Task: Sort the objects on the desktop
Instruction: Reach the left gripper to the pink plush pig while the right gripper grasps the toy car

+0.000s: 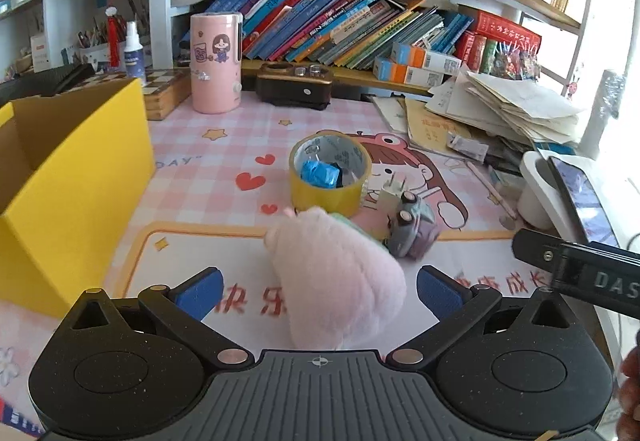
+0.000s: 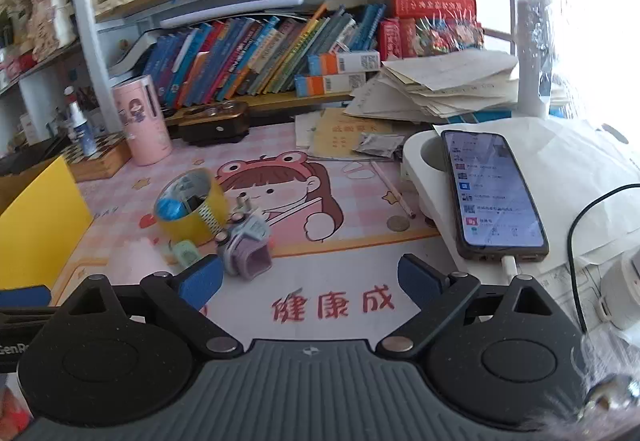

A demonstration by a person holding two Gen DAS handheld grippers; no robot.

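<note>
Between the wide-open left claw [image 1: 319,291] fingers lies a pink plush toy [image 1: 336,281]; behind it, a tape roll [image 1: 329,173] holds a blue packet [image 1: 320,173]. Right claw [image 2: 310,277] is open too.

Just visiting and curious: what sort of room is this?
Most likely a child's study desk at home: a cartoon desk mat, leaning schoolbooks on the shelf, and a heap of loose papers.

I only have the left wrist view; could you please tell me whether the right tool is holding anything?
Observer: No, the right tool is open, only bare mat between its fingers.
Operator: Thanks; is the phone free to move?
Observer: The phone is lit, with a white cable plugged into its near end.
Operator: What hides behind the pink plush?
Observer: A small green item lies beside the yellow tape roll.
</note>
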